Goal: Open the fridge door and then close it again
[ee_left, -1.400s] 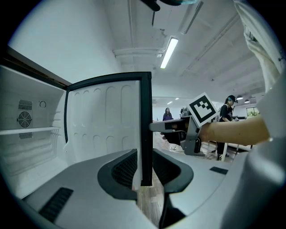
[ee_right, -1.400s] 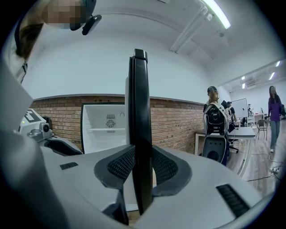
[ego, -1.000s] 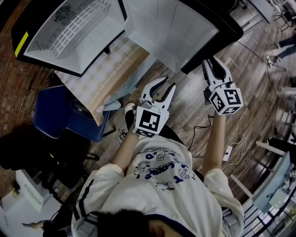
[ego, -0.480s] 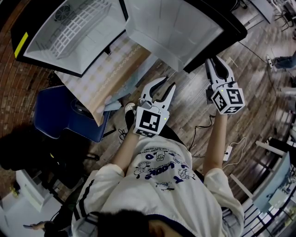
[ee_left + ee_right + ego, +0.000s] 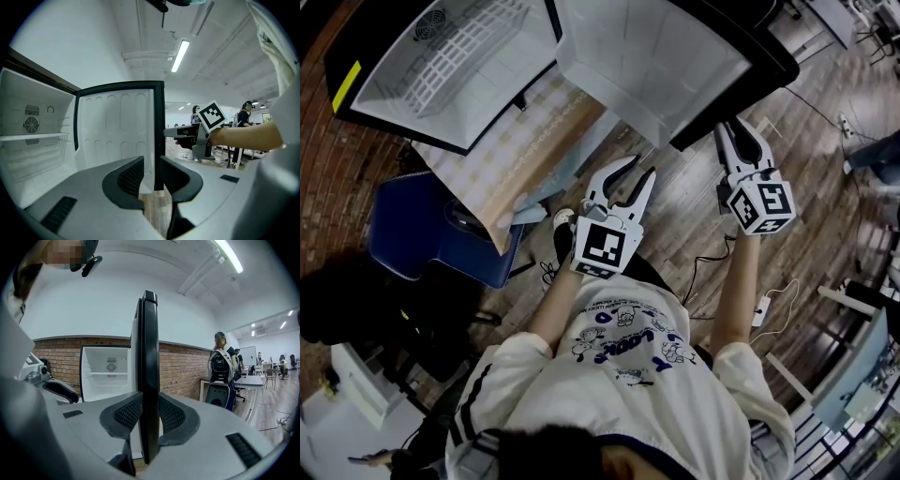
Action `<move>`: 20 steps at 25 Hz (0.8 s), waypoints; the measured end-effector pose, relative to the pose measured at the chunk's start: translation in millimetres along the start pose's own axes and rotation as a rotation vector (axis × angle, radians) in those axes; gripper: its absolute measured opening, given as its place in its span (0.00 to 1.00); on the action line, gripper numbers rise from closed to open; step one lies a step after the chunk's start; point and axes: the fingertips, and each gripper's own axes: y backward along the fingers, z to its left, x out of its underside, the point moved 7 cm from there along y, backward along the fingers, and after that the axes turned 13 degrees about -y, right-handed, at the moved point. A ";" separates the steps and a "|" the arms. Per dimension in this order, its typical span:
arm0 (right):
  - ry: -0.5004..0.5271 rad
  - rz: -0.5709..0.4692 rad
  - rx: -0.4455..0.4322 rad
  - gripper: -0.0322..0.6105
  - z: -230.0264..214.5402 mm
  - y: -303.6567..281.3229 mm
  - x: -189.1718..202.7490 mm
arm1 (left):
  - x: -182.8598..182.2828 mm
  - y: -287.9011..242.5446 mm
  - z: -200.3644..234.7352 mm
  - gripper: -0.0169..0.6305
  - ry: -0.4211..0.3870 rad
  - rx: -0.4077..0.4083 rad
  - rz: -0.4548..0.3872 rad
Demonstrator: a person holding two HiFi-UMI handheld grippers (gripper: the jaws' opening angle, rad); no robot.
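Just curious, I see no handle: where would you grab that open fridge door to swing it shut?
Its free vertical edge, approached edge-on, opposite the hinge. The fridge door is a thin upright slab, so that edge slots between two jaws, one on the black outer face, one on the white liner, as the right hand-held gripper shows.

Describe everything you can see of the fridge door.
The door stands wide open and upright, hinged beside the fridge cabinet. Its inner face is white moulded plastic with shallow vertical recesses and no bins showing. Its outer skin and rim look black and glossy. The right gripper is closed on its free edge, one pad on each face. Nothing else touches it. The left gripper hangs open, clear of it.
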 end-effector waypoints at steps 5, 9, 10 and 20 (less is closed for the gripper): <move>0.004 0.003 -0.003 0.22 7.0 3.3 1.5 | -1.3 3.6 -4.1 0.20 0.002 -0.003 -0.005; 0.015 0.004 -0.011 0.22 15.6 8.7 3.3 | -4.2 6.9 -9.3 0.20 -0.002 -0.001 -0.010; 0.018 0.004 -0.014 0.21 18.1 10.0 3.8 | -4.9 7.6 -10.5 0.20 -0.002 -0.001 -0.011; 0.031 0.019 -0.058 0.22 45.0 19.3 11.5 | -9.5 11.9 -20.4 0.20 -0.001 0.004 -0.025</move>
